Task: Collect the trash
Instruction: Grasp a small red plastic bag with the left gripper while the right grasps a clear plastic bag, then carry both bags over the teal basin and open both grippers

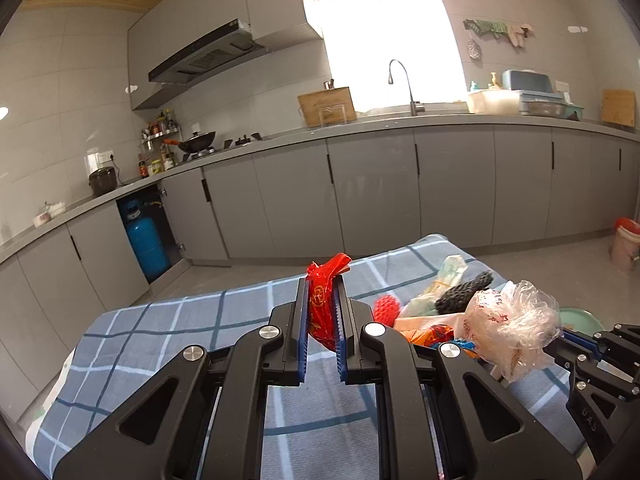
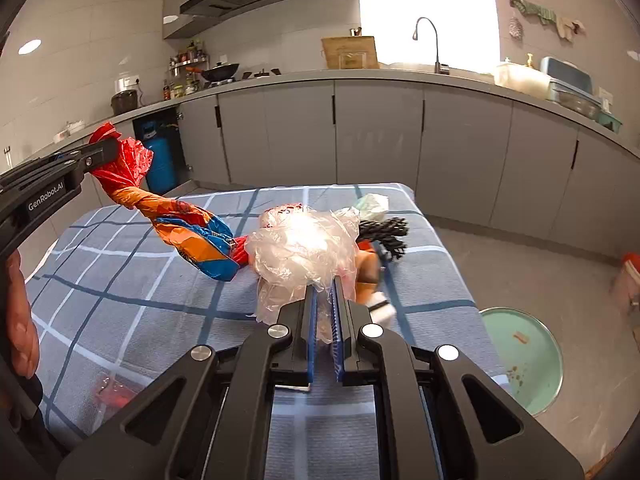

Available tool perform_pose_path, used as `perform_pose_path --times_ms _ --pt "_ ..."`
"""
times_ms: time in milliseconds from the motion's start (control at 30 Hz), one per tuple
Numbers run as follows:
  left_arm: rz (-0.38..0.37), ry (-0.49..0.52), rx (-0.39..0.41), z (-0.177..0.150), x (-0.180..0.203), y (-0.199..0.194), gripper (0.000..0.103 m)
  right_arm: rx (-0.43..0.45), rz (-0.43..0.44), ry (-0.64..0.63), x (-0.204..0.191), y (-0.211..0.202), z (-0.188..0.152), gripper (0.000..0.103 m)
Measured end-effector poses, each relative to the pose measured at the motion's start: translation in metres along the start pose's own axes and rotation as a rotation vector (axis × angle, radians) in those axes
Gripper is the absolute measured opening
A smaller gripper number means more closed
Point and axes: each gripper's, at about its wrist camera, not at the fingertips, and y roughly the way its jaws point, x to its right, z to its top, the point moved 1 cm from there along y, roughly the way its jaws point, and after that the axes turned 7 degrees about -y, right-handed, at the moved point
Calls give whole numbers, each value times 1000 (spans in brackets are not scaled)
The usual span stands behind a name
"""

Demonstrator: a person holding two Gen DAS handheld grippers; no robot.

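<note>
Although nothing has yet reached a bin, both tools have a grip on rubbish; nearest in the right wrist view, the right gripper (image 2: 325, 312) stands narrow with its blue pads pinching a tail of the clear plastic bag (image 2: 304, 252), which bulges just beyond the fingertips above the checked tablecloth (image 2: 132, 280); at the left edge of that view the left gripper (image 2: 105, 153) is clamped on the top of the red bag (image 2: 132, 168), whose twisted orange-and-blue body (image 2: 200, 240) sags down and right until it meets the clear bag; the left wrist view confirms this, its narrow jaws holding the red film (image 1: 322, 308) upright between the pads. Further along the cloth, behind the clear bag, a small heap waits untouched: a black knitted piece (image 2: 386, 234), a pale green wrapper (image 2: 372, 204) and orange scraps beside them; near the close left corner of the cloth a small red-tinted scrap (image 2: 114, 390) also lies loose. On the floor to the right sits a round green lid or basin (image 2: 528, 360), and further right a pink bucket (image 1: 626, 244), either perhaps the destination; I judge the task early to midway, two pieces picked up, the heap and the drop-off left.
</note>
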Motion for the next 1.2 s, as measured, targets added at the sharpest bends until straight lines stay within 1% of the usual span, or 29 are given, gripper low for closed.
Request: perform_pose_path --times_ms 300,433,633,1000,1200 --pt "-66 46 16 9 48 -3 12 14 -61 68 44 -8 -8 8" --pt "-95 68 28 14 69 -6 12 22 -74 98 61 -12 -10 8" --pt "-122 91 32 19 92 -6 12 34 -101 127 82 -19 -14 8" --pt "-173 140 40 27 142 -3 12 32 -174 198 129 -26 -28 8" --pt "-208 162 28 25 172 5 12 12 -231 239 163 -28 -44 8"
